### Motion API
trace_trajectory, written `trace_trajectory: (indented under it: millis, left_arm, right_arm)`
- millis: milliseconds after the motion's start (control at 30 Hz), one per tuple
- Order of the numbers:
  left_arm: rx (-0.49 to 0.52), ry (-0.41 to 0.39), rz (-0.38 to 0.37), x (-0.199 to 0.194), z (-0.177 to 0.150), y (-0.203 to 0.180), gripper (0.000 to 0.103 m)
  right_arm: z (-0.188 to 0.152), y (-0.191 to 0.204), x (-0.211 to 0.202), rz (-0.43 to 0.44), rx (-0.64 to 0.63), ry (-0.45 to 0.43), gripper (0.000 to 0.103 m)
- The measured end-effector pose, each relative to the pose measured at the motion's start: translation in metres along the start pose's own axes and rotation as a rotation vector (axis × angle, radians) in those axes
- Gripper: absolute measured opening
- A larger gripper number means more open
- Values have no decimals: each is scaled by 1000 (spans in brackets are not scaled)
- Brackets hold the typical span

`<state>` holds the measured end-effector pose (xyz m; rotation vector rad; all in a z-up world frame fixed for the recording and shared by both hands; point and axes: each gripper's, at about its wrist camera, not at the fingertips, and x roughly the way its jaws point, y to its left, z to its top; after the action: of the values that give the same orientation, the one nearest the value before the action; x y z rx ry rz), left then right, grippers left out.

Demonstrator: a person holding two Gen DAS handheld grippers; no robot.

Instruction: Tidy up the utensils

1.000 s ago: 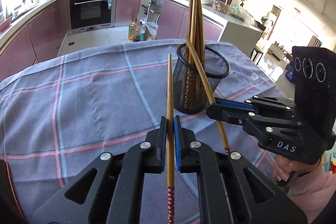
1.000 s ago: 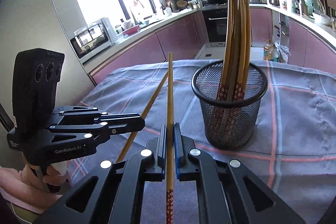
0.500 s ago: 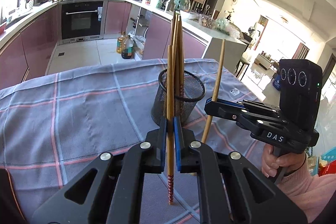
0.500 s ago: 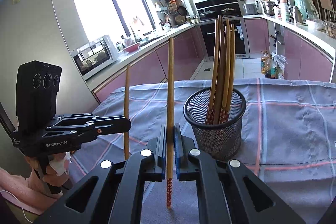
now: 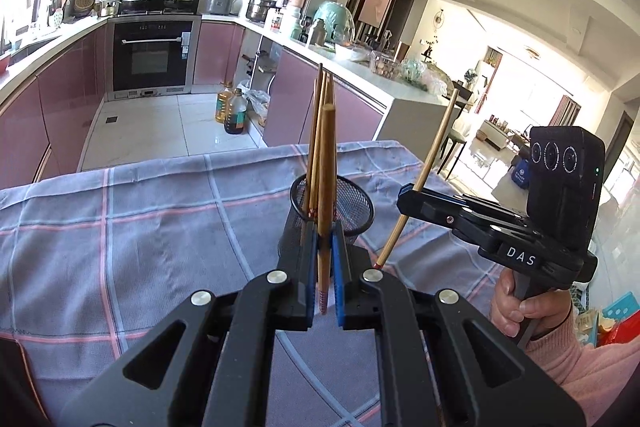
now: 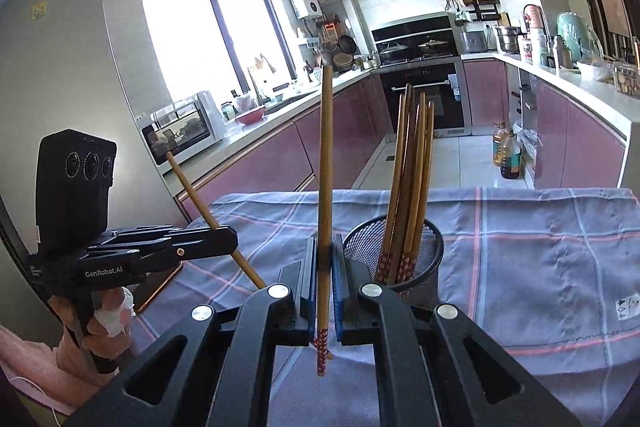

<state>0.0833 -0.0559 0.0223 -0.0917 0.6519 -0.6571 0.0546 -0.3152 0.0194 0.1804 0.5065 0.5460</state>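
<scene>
Left wrist view: left gripper point(image 5: 325, 267) has its jaws clenched on one chopstick point(image 5: 327, 187), held near upright, patterned end hanging below the jaws and clear of the table point(image 5: 140, 227). Straight ahead and partly hidden by that stick, a black mesh cup point(image 5: 354, 205) stands on the checked cloth with several chopsticks already upright in it. To the right, the right gripper point(image 5: 416, 203) grips a second chopstick point(image 5: 430, 171), which leans with its top tilted away to the right and its patterned tip low near the cloth. Right wrist view: right gripper point(image 6: 325, 283) jaws clamped on its chopstick point(image 6: 325, 187), upright, decorated end dangling just above the cloth. The mesh cup point(image 6: 424, 259) sits just right of the jaws; the bundle of chopsticks in it point(image 6: 412, 183) stands patterned ends down, leaning together. At left, the left gripper point(image 6: 216, 241) carries its chopstick point(image 6: 208, 215) on a slant. Judgement: most sticks look sorted already; no loose ones show on the cloth, so these two, held near the cup but not yet over its rim, seem to be what is left
</scene>
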Motion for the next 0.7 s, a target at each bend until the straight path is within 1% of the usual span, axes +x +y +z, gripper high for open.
trace_trajectory:
  millis: [700]
  left_arm:
    - [66, -110, -3, -12, 52, -25, 8]
  right_arm:
    - [43, -4, -20, -46, -76, -99, 6]
